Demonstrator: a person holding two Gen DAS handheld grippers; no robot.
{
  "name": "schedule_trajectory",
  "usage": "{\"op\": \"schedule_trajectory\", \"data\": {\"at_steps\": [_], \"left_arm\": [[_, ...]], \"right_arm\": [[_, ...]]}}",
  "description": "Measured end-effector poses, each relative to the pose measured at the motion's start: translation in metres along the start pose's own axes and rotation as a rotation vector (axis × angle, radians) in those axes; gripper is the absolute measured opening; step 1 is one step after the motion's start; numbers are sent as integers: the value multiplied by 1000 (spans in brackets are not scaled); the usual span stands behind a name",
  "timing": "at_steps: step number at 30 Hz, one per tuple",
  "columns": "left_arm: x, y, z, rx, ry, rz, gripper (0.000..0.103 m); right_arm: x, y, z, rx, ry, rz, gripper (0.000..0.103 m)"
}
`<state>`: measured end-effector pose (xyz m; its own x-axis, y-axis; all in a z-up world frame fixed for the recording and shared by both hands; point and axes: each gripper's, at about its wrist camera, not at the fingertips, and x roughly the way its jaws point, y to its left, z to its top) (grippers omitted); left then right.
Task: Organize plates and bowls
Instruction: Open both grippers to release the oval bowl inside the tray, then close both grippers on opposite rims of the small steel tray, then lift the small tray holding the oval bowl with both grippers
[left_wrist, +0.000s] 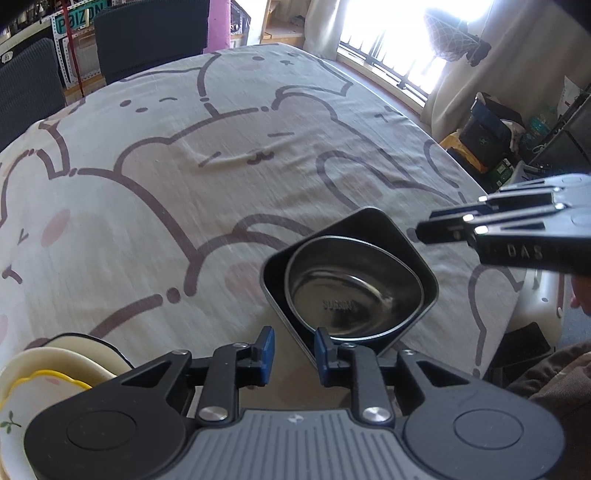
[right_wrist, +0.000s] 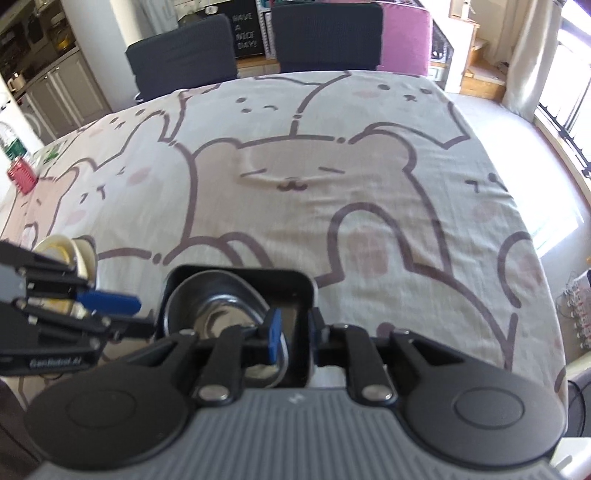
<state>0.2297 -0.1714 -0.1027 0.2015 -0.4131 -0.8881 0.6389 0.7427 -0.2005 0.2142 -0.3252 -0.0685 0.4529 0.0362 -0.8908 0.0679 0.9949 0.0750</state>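
We hold the left gripper (left_wrist: 293, 354) and right gripper (right_wrist: 293, 332) with jaws slightly apart, gripping nothing. The steel bowl (left_wrist: 351, 284) sits nested in the black square dish (left_wrist: 369, 221) near the table's (left_wrist: 184, 184) near edge.

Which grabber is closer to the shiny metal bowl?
Right. The right gripper hangs over the black dish's rim beside the metal bowl; the left gripper sits just off the dish's near corner.

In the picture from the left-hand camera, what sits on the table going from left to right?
Stack of cream plates at the left edge → steel bowl nested in a dark square dish → the right gripper, reaching in from the right edge.
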Motion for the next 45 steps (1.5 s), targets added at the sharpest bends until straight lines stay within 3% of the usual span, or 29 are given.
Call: {"op": "schedule_trajectory", "data": {"at_steps": [21, 27, 34, 38, 45], "left_arm": [[20, -2, -7, -45, 10, 11, 26], [24, 6, -5, -104, -2, -2, 25], [25, 16, -7, -202, -31, -23, 23], [23, 18, -11, -268, -62, -41, 16], [25, 25, -15, -339, -88, -65, 16]], "right_arm": [[32, -13, -7, -30, 98, -15, 18], [35, -22, -11, -23, 88, 46, 12], [42, -27, -15, -23, 81, 92, 9], [45, -28, -19, -38, 69, 109, 8], [53, -28, -23, -38, 64, 119, 8]]}}
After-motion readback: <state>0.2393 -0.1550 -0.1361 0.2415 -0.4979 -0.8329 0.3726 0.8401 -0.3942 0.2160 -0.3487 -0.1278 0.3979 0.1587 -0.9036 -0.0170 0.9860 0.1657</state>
